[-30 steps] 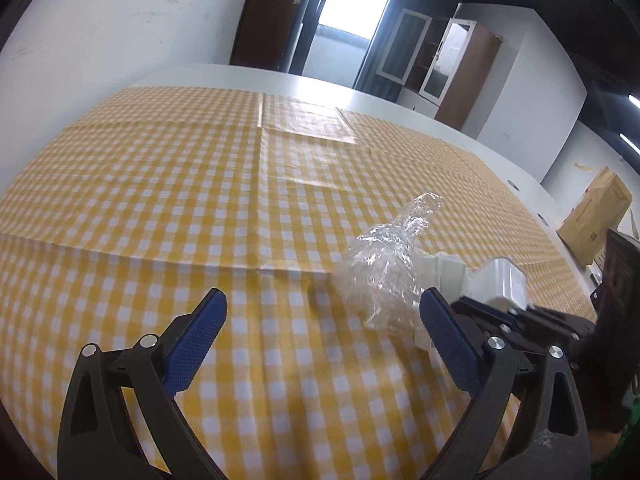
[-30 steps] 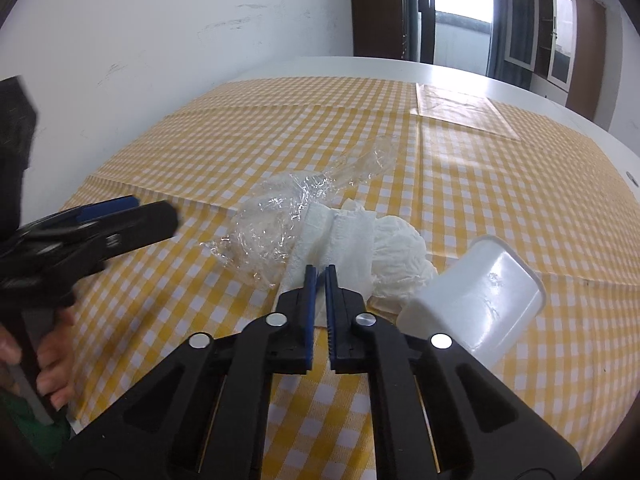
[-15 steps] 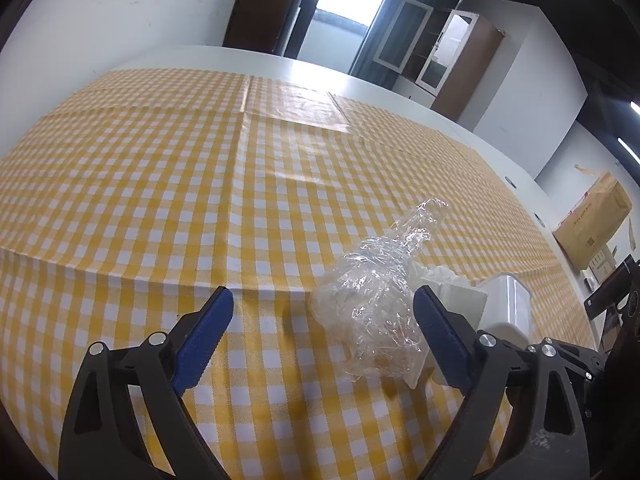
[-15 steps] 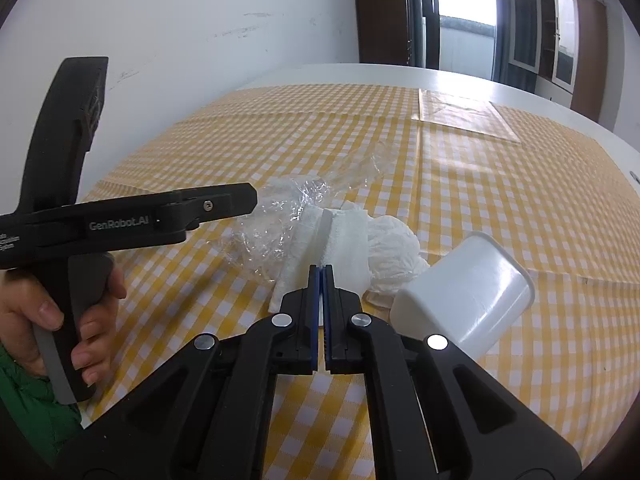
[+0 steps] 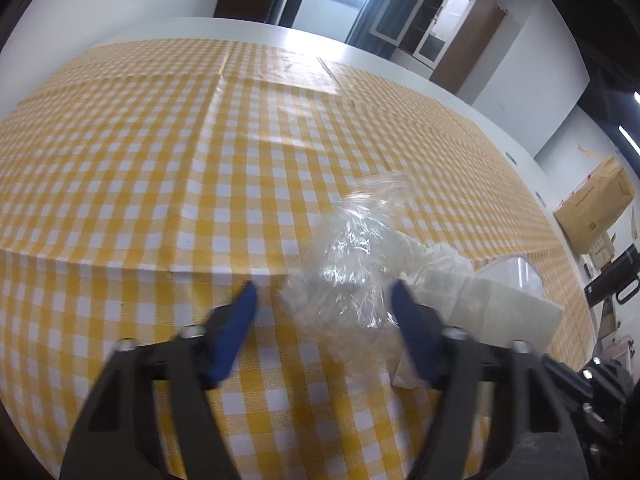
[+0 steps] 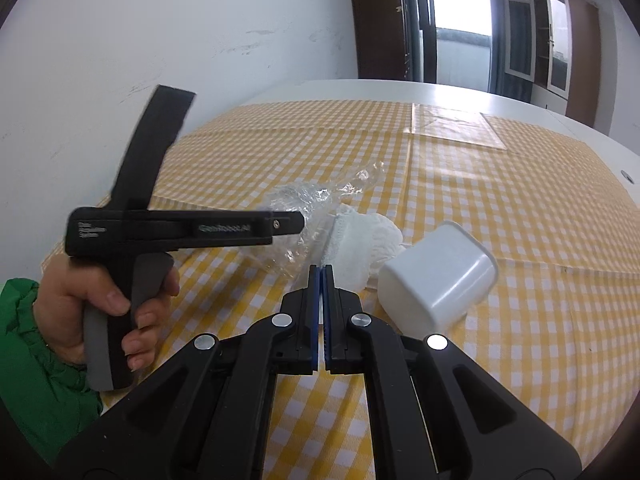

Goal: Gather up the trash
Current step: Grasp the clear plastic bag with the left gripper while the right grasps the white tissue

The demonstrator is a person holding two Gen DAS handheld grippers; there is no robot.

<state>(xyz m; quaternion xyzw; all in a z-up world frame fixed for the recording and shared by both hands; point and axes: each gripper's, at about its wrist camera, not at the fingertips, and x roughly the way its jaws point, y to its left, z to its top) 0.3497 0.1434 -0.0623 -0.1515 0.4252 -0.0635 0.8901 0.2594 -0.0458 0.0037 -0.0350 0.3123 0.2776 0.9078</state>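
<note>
The left hand-held gripper is brought down at a slant over the crumpled clear plastic wrap, which lies on the surface under a yellow checked cloth. Its jaws have just been closing and stand now about half open, one blue pad on each side of the wrap. The right pad seems to touch the edge of the plastic, the left pad is apart from it, so I judge that nothing is gripped yet. The slanted approach probably lets the pads reach around the loose film without pushing it flat.

The right hand-held gripper is fully closed and holds nothing. It hovers just in front of the white tissue and the overturned white plastic cup, perhaps waiting for its turn.

All three pieces of trash lie close together, the tissue touching the wrap, so lifting the wrap may drag the tissue.
</note>
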